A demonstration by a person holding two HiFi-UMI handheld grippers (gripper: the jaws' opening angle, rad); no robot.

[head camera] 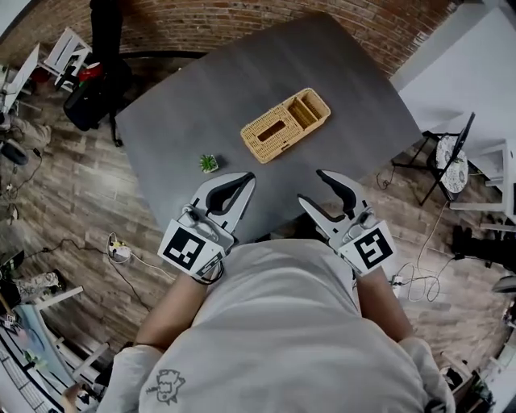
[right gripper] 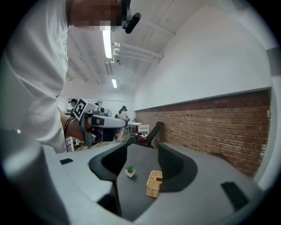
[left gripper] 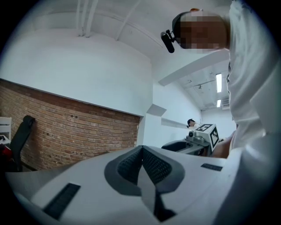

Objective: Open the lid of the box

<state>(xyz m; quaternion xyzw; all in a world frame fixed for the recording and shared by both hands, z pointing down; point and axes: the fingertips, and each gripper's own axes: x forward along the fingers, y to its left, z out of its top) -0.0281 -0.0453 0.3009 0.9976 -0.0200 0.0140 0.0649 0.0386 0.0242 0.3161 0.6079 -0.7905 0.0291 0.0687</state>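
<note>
No legible text, brand, number or sign found. Marker cube (head camera: 187, 248) on left hand-held gripper (head camera: 242, 182) and on right hand-held gripper (head camera: 312, 186): coded square patterns only. Shirt drawing (head camera: 165, 383): no lettering discernible.

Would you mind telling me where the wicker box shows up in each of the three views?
Head view: the wicker box lies just above centre, on the grey table.
Left gripper view: not in it.
Right gripper view: lower centre, just right of the small plant.
Shared landmark: the brick wall, seen in all three.
</note>
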